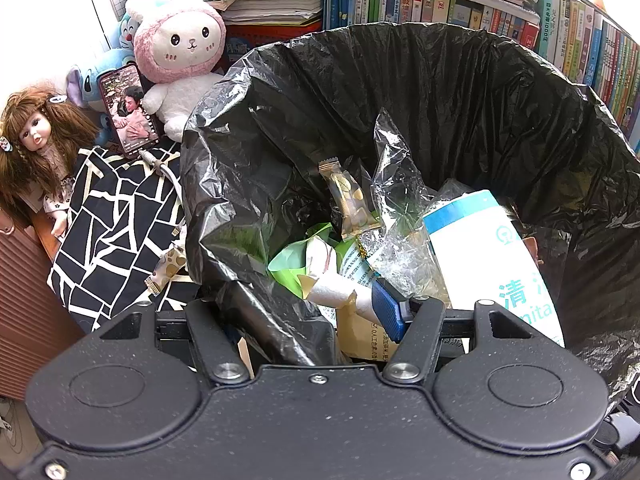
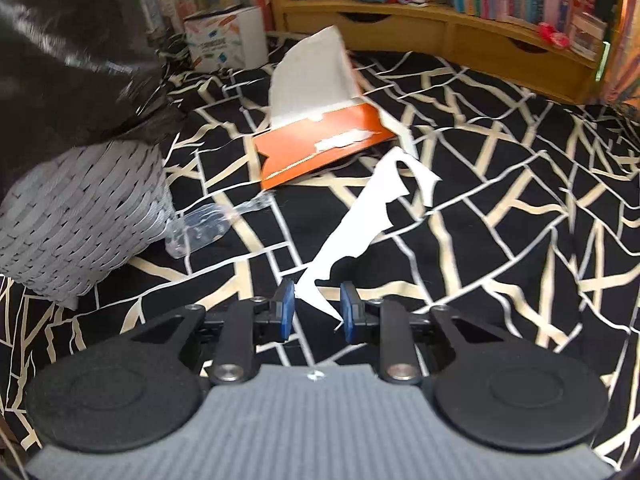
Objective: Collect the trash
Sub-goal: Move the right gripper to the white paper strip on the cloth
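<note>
My left gripper (image 1: 304,308) hangs over the near rim of a trash bin lined with a black bag (image 1: 440,92). Its jaws stand wide apart; the blue right pad (image 1: 386,310) shows, while a bag fold hides the left one. Inside lie a candy wrapper (image 1: 352,204), clear plastic (image 1: 396,184), green paper and a white wipes pack (image 1: 492,256). In the right wrist view, my right gripper (image 2: 318,308) is open with a torn white paper scrap (image 2: 360,224) standing between its blue pads, and the grey woven bin (image 2: 80,216) is at the left.
An orange tissue box (image 2: 324,144), a clear plastic piece (image 2: 204,228) and a white carton (image 2: 228,38) lie on the black-and-cream cloth (image 2: 520,208). A wooden shelf of books (image 2: 440,28) stands behind. Beside the bin are a candy wrapper (image 1: 166,266), a phone (image 1: 130,110), a doll (image 1: 36,148) and plush toys (image 1: 184,56).
</note>
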Demonstrator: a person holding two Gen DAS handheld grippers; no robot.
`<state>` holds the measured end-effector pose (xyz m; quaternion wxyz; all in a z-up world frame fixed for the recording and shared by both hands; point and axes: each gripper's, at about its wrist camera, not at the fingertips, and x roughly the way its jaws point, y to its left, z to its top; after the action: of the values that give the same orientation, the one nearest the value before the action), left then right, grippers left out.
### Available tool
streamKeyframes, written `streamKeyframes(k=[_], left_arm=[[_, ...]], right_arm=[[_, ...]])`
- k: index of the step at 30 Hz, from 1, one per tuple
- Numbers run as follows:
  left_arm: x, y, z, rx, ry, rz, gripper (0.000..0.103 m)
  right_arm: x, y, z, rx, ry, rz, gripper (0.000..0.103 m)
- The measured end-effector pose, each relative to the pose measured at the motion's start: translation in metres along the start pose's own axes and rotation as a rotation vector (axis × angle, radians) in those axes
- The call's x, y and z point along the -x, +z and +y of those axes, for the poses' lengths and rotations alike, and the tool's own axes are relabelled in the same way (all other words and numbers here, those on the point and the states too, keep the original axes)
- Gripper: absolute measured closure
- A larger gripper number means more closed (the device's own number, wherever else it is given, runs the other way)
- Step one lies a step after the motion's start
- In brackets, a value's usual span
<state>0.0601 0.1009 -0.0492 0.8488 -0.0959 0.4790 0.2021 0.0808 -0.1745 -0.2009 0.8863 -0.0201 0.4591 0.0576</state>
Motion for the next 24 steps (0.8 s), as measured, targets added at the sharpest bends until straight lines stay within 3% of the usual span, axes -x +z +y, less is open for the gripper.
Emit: streamKeyframes(k=[2, 4, 13, 20, 24], left_arm=[[0.000, 0.000, 0.000, 0.000, -0.001, -0.001, 0.043], [0.000, 0.000, 0.000, 0.000, 0.000, 0.000, 0.043], [0.000, 0.000, 0.000, 0.000, -0.001, -0.002, 0.043], [0.000, 0.000, 0.000, -0.002, -0.002, -0.002, 0.043], [0.000, 0.000, -0.001, -0.003, -0.002, -0.002, 0.043]], right_arm=[[0.006, -0.001, -0.005, -0.005, -0.009, -0.009, 0.074], [0.011, -0.002, -0.010, -0.012, -0.025, -0.015, 0.083], [0.026, -0.005, -0.035, -0.074, -0.085, -0.030, 0.082], [0.028, -0.005, -0.051, -0.104, -0.152, -0.078, 0.043], [0.020, -0.004, -0.065, -0.078, -0.209, -0.085, 0.038]])
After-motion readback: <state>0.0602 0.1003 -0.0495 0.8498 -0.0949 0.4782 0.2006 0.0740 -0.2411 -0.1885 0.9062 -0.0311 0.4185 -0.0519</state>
